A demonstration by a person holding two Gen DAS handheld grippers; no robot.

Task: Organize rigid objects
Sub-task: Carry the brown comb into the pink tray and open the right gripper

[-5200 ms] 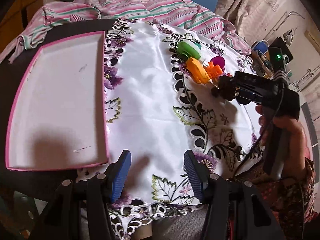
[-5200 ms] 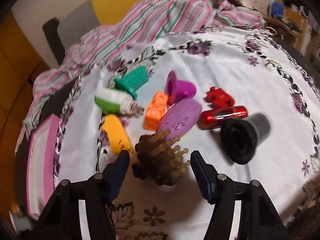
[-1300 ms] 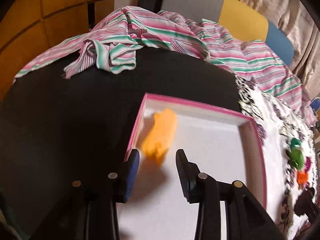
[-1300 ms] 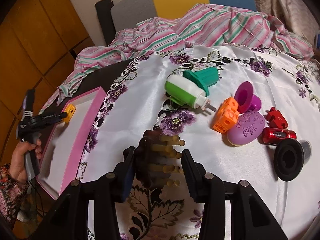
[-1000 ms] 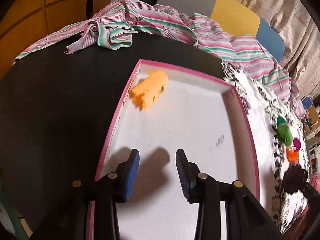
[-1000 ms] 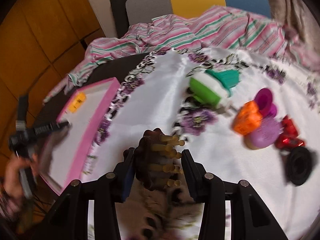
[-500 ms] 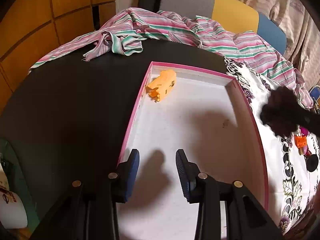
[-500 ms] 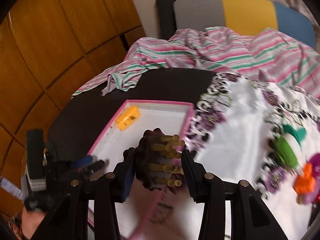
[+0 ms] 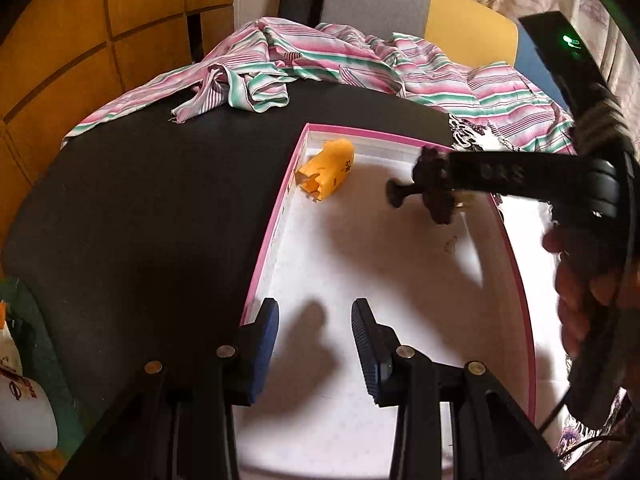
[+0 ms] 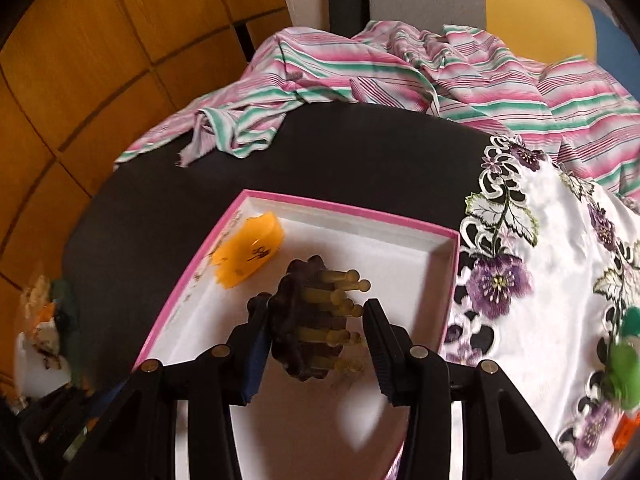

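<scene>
Brush [image 10: 310, 318], the dark one with yellow pegs, sits between the jaws of the right gripper [image 10: 316, 322], low over the pink-edged tray [image 10: 344, 206]. The jaws have just been opening, and the right pad already stands a bit off the pegs, so the hold looks close to let go. To do this well, I think the brush should go down flat on a bare white spot, just beside the orange block [image 10: 248, 256], not on it. The left gripper [image 9: 314, 334] waits with its jaws apart and nothing in them, over the near end of the tray.
</scene>
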